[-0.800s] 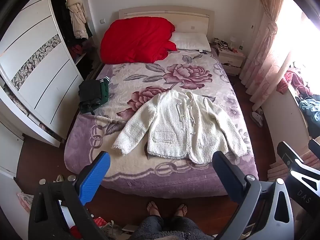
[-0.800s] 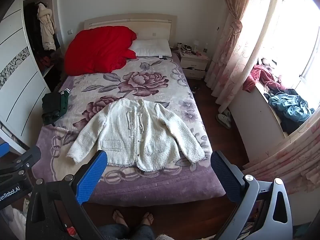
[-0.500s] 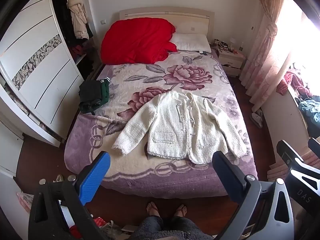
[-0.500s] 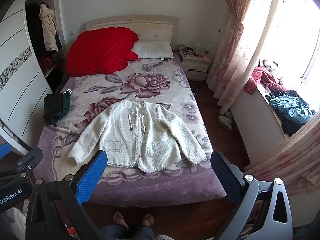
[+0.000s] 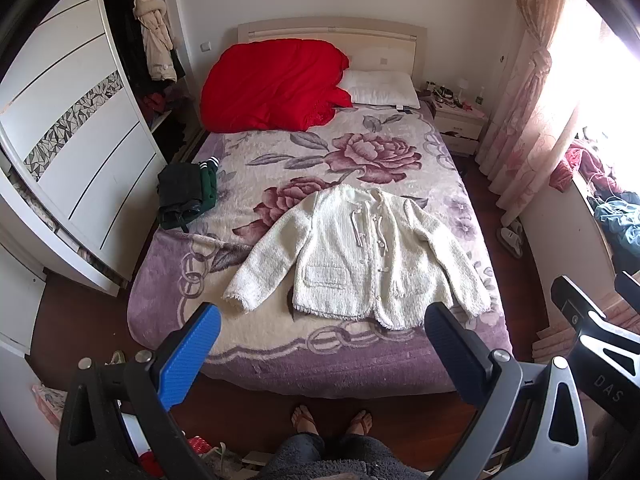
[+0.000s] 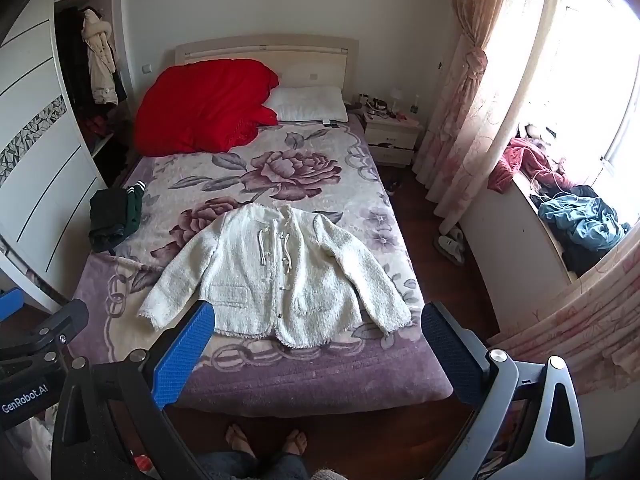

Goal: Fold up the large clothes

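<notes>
A white fuzzy cardigan [image 5: 360, 256] lies flat and face up on the floral bed blanket [image 5: 280, 336], both sleeves spread outward, hem toward me. It also shows in the right wrist view [image 6: 280, 276]. My left gripper [image 5: 324, 320] is open and empty, held above the foot of the bed, well short of the cardigan. My right gripper [image 6: 316, 316] is open and empty too, at about the same height and distance. Each gripper's body shows at the edge of the other's view.
A folded dark green garment [image 5: 186, 194] lies at the bed's left edge. A red quilt [image 5: 272, 84] and a pillow [image 5: 380, 88] sit at the head. A white wardrobe [image 5: 72, 152] stands left; a nightstand [image 5: 460, 124], curtains and a cluttered window ledge [image 6: 576, 216] stand right. My feet stand at the bed's foot.
Both views have shifted slightly, with the bed and cardigan sitting a little lower in frame. The cardigan has not moved and both grippers stay open.
</notes>
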Demonstrator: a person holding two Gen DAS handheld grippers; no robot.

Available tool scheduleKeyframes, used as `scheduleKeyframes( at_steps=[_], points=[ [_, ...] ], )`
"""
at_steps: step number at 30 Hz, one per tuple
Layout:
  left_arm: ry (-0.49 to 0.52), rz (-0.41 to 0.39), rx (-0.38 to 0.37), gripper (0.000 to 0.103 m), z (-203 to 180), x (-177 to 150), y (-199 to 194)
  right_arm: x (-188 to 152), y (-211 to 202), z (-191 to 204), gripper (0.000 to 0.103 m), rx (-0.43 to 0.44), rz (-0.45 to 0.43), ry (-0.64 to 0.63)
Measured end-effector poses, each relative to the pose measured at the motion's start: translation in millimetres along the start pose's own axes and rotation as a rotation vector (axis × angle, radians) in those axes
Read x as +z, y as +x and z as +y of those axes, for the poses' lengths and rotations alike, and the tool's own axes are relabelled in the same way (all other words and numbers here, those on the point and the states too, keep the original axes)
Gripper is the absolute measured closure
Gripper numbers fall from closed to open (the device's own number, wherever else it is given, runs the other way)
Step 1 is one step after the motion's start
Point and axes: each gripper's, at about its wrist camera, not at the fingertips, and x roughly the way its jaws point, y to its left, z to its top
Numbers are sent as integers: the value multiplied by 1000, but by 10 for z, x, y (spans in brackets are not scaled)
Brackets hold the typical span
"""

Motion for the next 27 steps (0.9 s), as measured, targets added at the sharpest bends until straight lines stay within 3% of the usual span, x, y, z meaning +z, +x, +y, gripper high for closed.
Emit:
scheduleKeyframes(
  at_steps=[27],
  points=[
    [-1, -10, -4, 0, 5, -5, -1, 96, -104, 6, 0, 6, -8, -3]
  ],
)
